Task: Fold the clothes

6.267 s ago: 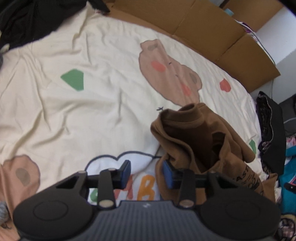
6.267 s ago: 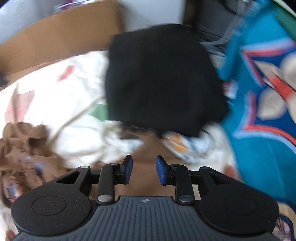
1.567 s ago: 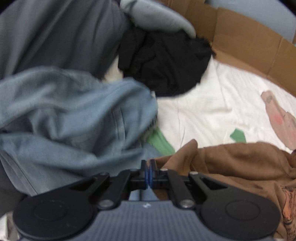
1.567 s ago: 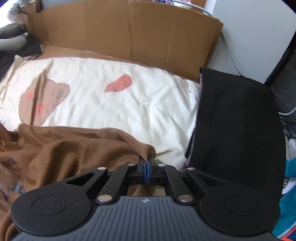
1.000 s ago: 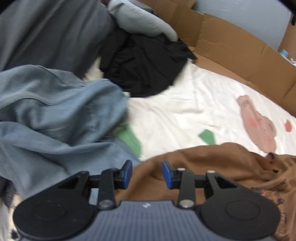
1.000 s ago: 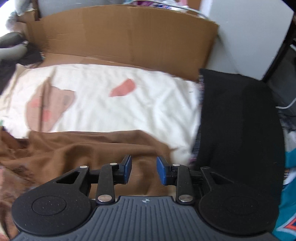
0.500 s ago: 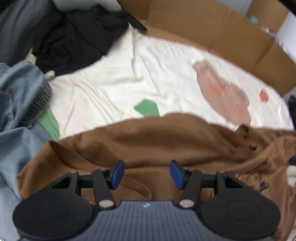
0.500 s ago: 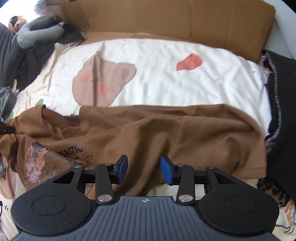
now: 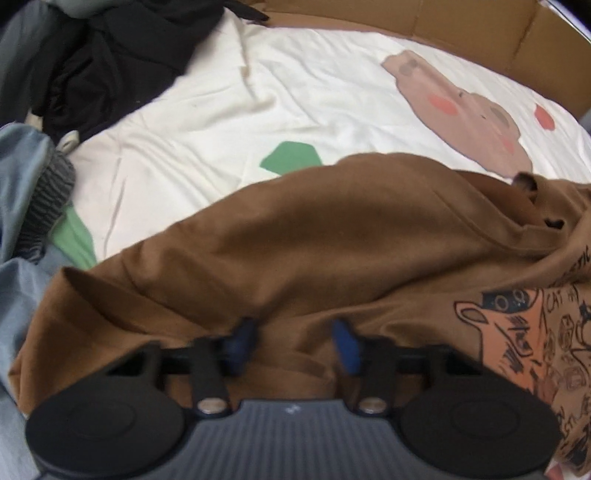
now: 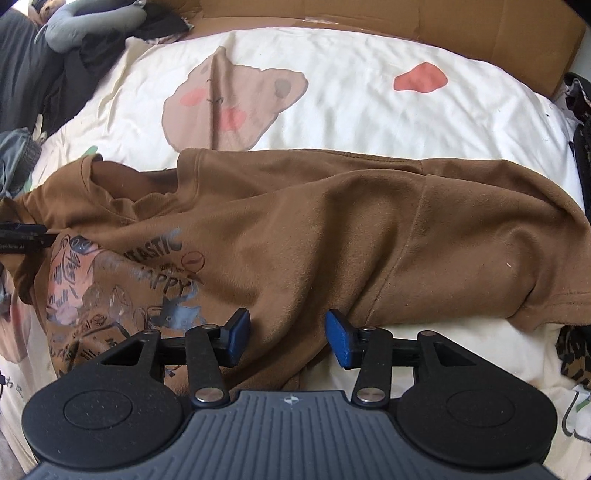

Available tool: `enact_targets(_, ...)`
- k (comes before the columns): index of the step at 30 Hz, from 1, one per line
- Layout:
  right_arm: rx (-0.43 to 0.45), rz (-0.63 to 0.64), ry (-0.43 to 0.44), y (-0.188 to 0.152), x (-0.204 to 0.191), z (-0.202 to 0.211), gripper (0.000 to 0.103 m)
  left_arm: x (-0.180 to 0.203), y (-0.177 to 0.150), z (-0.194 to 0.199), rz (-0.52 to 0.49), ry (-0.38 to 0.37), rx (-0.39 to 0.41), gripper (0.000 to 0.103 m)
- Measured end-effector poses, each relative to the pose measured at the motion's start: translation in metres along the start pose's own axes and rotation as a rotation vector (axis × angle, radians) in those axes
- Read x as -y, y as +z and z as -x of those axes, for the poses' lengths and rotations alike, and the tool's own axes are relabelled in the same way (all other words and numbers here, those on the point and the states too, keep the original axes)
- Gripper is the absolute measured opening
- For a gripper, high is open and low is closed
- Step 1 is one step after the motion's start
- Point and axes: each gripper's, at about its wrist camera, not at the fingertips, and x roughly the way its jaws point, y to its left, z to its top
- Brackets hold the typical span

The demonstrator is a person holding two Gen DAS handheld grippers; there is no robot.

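1. One brown T-shirt (image 10: 332, 229) is seen spread crosswise on the bed sheet (image 10: 351, 92), directly ahead of and beneath both pairs of fingers.
2. The left gripper (image 9: 293, 345) is held released, its two blue-padded fingers (image 9: 240, 341) parted over a fold of brown cloth; nothing is gripped.
3. The right gripper (image 10: 284, 336) is likewise released, two fingers (image 10: 341, 338) apart above the shirt's lower edge.
4. One printed graphic (image 10: 110, 280) is shown to the left of the right fingers.
5. One bear print (image 10: 236, 107) and one red patch (image 10: 419, 79) are seen beyond the fingers.
6. One cardboard wall (image 10: 406, 22) is set farthest away.
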Motion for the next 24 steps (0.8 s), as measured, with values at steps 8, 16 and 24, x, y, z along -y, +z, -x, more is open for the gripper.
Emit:
enact_targets(8,0.000,0.059,0.005,-0.001,-0.003,0.004,0.001,-0.005,-0.010,0.023,0.000,-0.027,0.032,0.000)
enact_targets(16,-0.026,0.054,0.012,-0.014,-0.002,0.021,0.000,-0.004,-0.029,0.053,0.026,-0.097,0.000,0.000)
enact_targets(24,-0.042,-0.002,-0.008,-0.030,0.011,0.034,0.000,0.009,-0.059,0.058,0.023,-0.160,-0.088,0.000)
